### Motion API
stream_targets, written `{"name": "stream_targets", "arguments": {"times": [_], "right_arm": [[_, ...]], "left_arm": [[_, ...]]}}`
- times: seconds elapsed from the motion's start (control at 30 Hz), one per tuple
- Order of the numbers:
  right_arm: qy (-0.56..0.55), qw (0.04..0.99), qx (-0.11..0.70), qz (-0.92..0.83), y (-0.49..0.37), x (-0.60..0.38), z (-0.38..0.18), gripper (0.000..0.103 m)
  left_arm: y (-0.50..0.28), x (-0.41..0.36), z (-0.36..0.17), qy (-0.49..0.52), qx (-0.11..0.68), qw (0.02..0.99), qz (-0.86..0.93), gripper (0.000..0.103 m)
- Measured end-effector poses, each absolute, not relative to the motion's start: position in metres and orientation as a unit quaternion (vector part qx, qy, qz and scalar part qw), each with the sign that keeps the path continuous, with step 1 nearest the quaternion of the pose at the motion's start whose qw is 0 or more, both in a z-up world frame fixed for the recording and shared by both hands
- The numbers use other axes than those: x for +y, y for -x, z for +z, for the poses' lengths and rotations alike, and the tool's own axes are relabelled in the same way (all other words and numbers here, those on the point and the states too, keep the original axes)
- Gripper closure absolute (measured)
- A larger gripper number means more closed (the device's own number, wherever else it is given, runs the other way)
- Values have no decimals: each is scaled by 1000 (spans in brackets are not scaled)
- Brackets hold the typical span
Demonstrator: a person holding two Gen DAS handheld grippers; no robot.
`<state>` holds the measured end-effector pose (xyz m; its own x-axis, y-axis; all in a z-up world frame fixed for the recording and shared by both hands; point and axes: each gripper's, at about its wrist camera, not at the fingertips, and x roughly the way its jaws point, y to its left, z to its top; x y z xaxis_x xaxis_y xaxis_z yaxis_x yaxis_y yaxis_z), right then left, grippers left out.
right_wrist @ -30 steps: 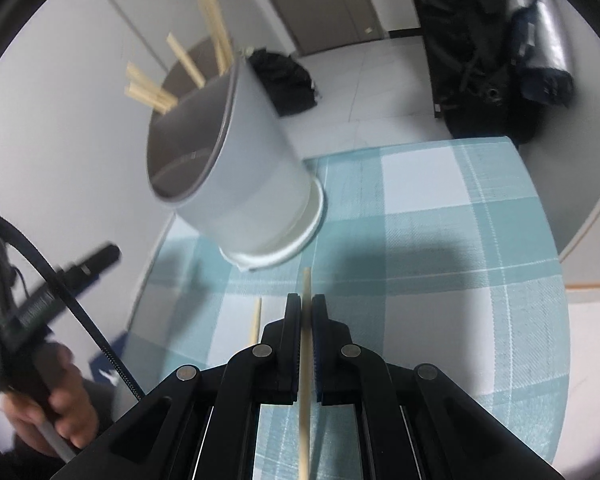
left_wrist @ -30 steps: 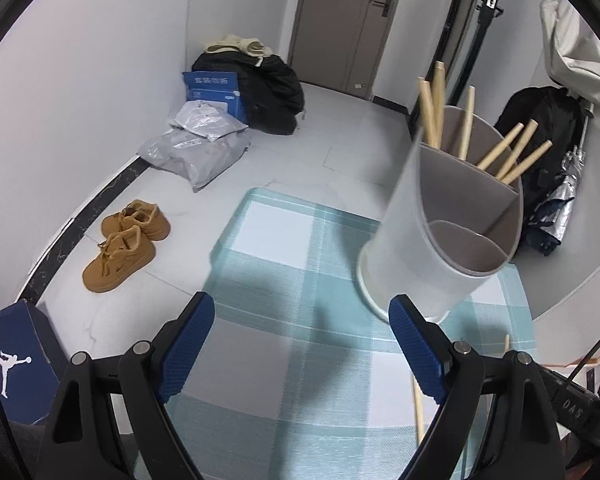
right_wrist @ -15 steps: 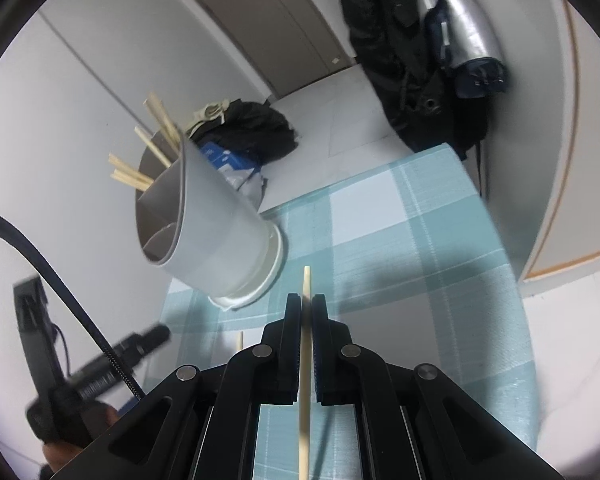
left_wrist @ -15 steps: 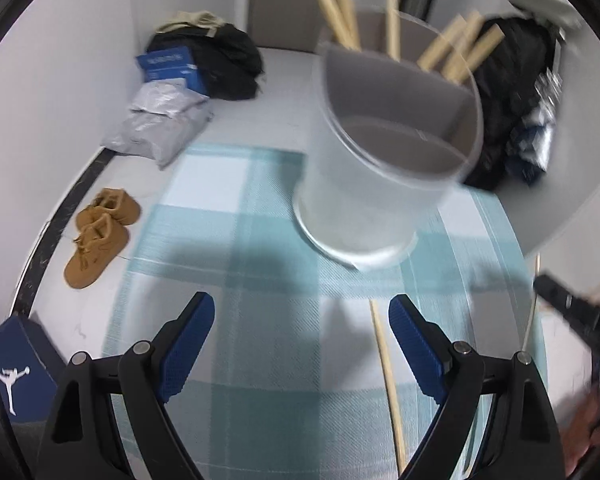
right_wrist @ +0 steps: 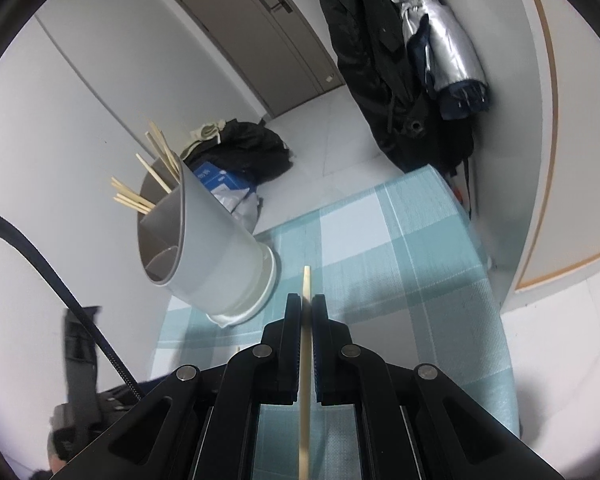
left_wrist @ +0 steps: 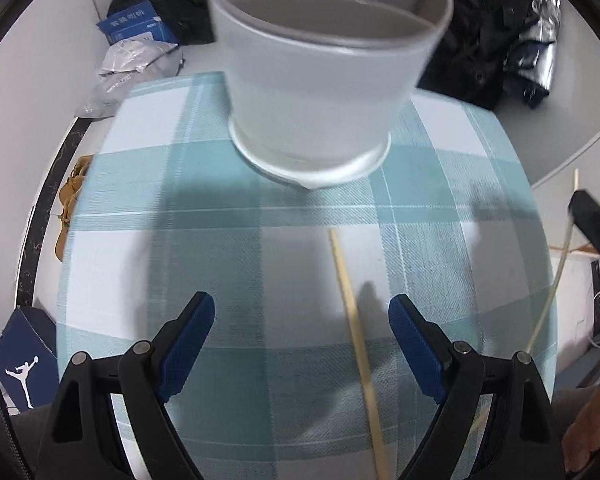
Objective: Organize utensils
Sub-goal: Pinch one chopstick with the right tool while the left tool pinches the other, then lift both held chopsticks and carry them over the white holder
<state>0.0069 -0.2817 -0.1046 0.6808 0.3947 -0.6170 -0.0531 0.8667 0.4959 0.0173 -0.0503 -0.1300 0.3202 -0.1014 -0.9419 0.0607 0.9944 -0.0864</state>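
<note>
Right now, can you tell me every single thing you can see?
utensil holder: one, pale grey, divided, standing on the cloth.
chopsticks in holder: several, tan, in the far compartment.
loose chopstick: one, tan, lying on the cloth.
held chopstick: one, tan, between the right jaws.
checked cloth: one, teal and white, covering the table.
door: one, grey-brown, far wall.
dark bags: a heap, black, on the floor.
folded umbrella: one, silver and navy, hanging.
shoes: tan, on the floor.
left gripper: black, blue pads, open.
right gripper: black, shut.
</note>
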Motion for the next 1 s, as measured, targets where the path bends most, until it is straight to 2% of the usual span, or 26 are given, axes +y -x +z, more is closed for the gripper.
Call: {"name": "stream_targets", "arguments": {"times": [0.1, 0.13, 0.2, 0.27, 0.33, 0.4, 0.47, 0.77, 1.0], "right_arm": [[-222, 891, 376, 121, -6, -285, -102, 99], [-226, 891, 376, 121, -5, -287, -102, 99], [-235, 888, 375, 122, -5, -291, -101, 99], [-235, 890, 371, 122, -3, -293, -99, 99], [-232, 893, 367, 121, -2, -295, -97, 99], [-234, 893, 364, 122, -1, -297, -95, 99], [-238, 893, 363, 123, 0, -299, -94, 99], [-233, 896, 354, 132, 4, -297, -87, 99], [-231, 899, 349, 133, 6, -298, -85, 99]], "left_arm": [[-19, -57, -134, 9, 590, 806, -45, 20], [-20, -59, -136, 8, 594, 803, -44, 28], [-22, -62, -137, -1, 602, 798, -37, 35], [-23, -63, -135, 2, 602, 798, -35, 50], [-25, -63, -132, 11, 602, 798, -33, 72], [-26, -63, -132, 23, 603, 797, -28, 82], [-28, -64, -132, 30, 604, 796, -22, 100], [-34, -81, -133, 31, 602, 797, -20, 100], [-23, -77, -115, 59, 567, 820, -54, 100]]}}
